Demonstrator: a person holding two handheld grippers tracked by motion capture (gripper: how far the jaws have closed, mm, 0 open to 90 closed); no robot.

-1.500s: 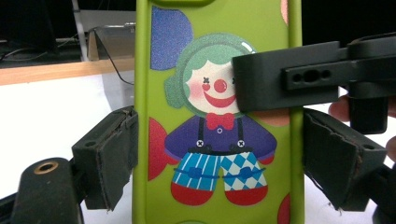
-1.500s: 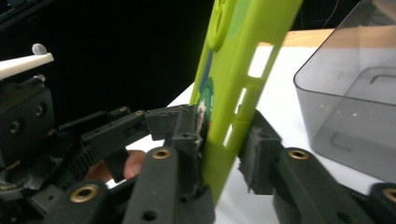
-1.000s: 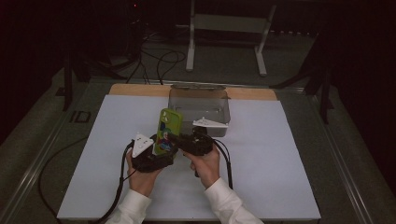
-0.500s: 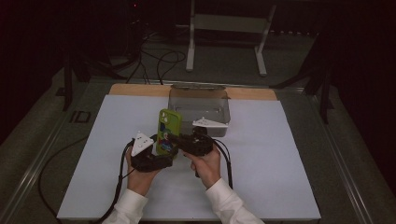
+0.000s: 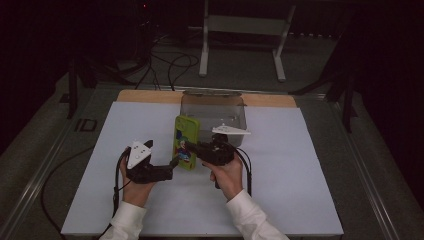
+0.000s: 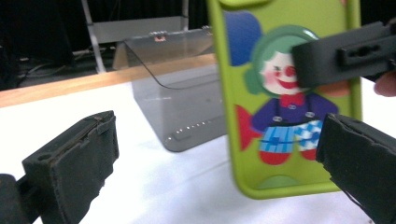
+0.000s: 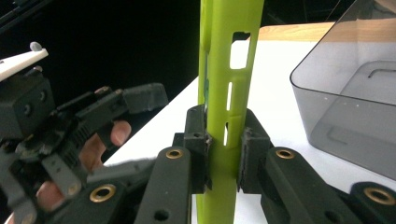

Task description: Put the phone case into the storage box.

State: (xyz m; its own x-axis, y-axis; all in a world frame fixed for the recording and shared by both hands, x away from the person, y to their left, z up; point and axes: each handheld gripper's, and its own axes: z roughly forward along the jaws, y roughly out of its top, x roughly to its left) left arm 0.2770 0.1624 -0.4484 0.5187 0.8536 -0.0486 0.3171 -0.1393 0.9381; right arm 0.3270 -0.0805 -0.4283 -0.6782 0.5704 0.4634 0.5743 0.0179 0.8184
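Desk (image 5: 300, 200), white-topped with a wooden strip along the far edge, carrying everything. Grey see-through box (image 5: 214, 116) standing open at the middle of that far edge, well short of either far corner. Green phone case (image 5: 186, 141) with a clown picture, held upright just in front of the box, lifted clear of the desk near its centre. Right tongs (image 5: 192, 148) clamped on the lower edge of the case, pads pressing both faces, seen plainly in the right gripper view (image 7: 223, 154). Left tongs (image 5: 170, 169) just beside the case on the side toward the left edge, jaws just been opening and now spread wide, nothing pressed between them; case (image 6: 285, 93) standing by the right-hand pad in the left gripper view.

Probably a handover just finished, with the drop into the box to follow. Best done by drawing the left tongs well clear first, keeping the right grip firm and the case upright, carrying it over the box rim, lowering inside, then letting go without knocking the lid.
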